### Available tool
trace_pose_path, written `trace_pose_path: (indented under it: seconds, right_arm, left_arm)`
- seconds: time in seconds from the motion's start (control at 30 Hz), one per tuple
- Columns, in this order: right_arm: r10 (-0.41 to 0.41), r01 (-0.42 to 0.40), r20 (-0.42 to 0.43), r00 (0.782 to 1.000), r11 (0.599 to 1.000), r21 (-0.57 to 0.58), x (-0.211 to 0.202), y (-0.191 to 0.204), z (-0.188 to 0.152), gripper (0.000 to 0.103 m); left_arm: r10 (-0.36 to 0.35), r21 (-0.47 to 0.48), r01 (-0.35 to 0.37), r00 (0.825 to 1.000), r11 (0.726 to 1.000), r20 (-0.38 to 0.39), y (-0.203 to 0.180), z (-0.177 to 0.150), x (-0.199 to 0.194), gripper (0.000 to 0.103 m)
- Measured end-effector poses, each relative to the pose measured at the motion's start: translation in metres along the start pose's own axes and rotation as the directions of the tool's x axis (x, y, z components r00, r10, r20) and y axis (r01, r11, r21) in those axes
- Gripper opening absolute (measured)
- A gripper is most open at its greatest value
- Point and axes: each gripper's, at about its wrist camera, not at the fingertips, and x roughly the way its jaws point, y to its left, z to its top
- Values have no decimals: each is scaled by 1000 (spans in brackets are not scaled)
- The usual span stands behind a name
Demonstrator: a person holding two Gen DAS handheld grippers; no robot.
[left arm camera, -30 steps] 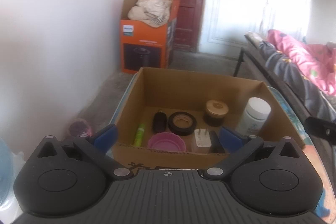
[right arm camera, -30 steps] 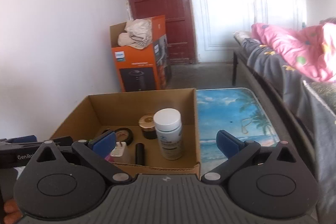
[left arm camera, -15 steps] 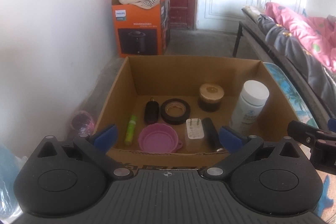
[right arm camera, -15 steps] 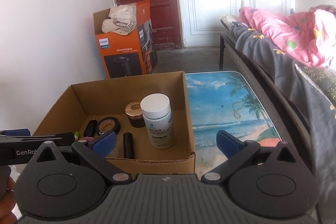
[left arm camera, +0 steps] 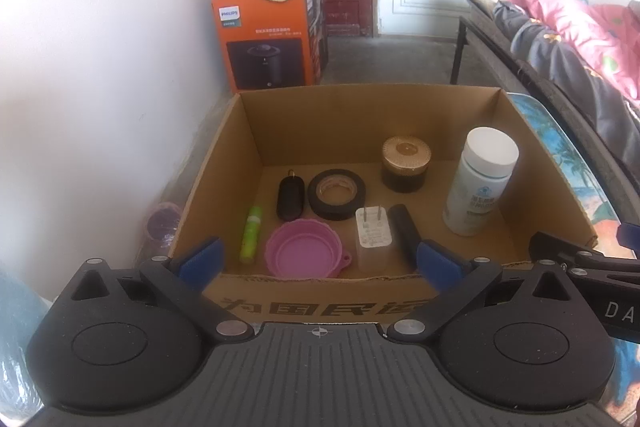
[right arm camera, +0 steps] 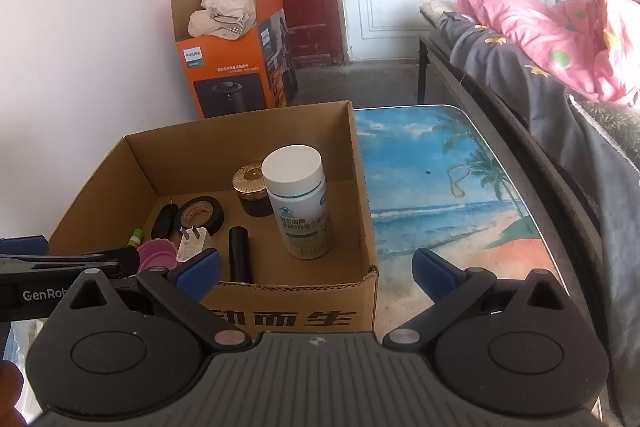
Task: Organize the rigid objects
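Observation:
An open cardboard box [left arm camera: 320,289] [right arm camera: 364,187] holds a white bottle [left arm camera: 478,183] [right arm camera: 300,203], a gold-lidded jar [left arm camera: 405,163] [right arm camera: 250,189], a black tape roll [left arm camera: 336,194] [right arm camera: 200,213], a black fob [left arm camera: 291,197], a white plug adapter [left arm camera: 373,233] [right arm camera: 192,242], a black cylinder [left arm camera: 404,231] [right arm camera: 239,253], a pink collapsed bowl [left arm camera: 304,247] and a green tube [left arm camera: 251,234]. My left gripper [left arm camera: 318,261] is open above the box's near wall, holding nothing. Over the box's near right corner my right gripper [right arm camera: 316,273] is open too, with nothing between its fingers.
The box sits on a table with a beach print [right arm camera: 452,187]. An orange appliance box [left arm camera: 268,39] [right arm camera: 236,67] with cloth on top stands on the floor by a red door. A bed with a pink blanket [right arm camera: 560,39] runs along the right. A white wall is on the left.
Both grippers have pulled back and tilted down, so the box sits lower and more of its inside shows. Nothing in the box has moved.

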Motion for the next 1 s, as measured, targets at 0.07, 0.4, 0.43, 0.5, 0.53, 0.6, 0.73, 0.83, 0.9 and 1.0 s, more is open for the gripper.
trace_pose_path:
  seconds: [0.07,0.4,0.43,0.5,0.53,0.6,0.73,0.83,0.9,1.0]
  right_arm:
    - [-1,1,-3,1000,1000,1,0,-1,0,103]
    - [-8,8,-8,1000,1000,5,-2,-1,1,103]
    - [-8,8,-8,1000,1000,5,-2,-1,1,103]
    - [-10,10,-11,1000,1000,3,-2,-1,1,103]
    - [-11,11,-12,1000,1000,2,-2,-1,1,103]
    - [-13,13,-15,1000,1000,-1,-2,-1,1,103]
    - [-15,15,-20,1000,1000,-3,-2,1,0,103]
    - [-17,17,-22,1000,1000,-3,-1,1,0,103]
    - [-17,17,-22,1000,1000,-2,-1,1,0,103]
    - [-17,17,-21,1000,1000,-3,-1,1,0,103]
  left_arm:
    - [0,5,0,1000,1000,-3,-1,0,1,103]
    - [-11,2,11,1000,1000,-15,-2,-1,2,103]
    - [-11,1,11,1000,1000,-17,-2,-2,2,103]
    - [-9,2,9,1000,1000,-19,-2,-2,2,103]
    - [-8,3,8,1000,1000,-21,-2,-2,2,103]
    - [-6,2,6,1000,1000,-25,-2,-2,2,103]
    - [-7,-2,7,999,1000,-34,-2,-3,2,103]
    - [-8,-6,7,999,1000,-37,-2,-3,3,103]
    - [-8,-5,7,999,1000,-38,-2,-3,3,103]
    - [-7,-5,7,999,1000,-37,-1,-3,3,103]
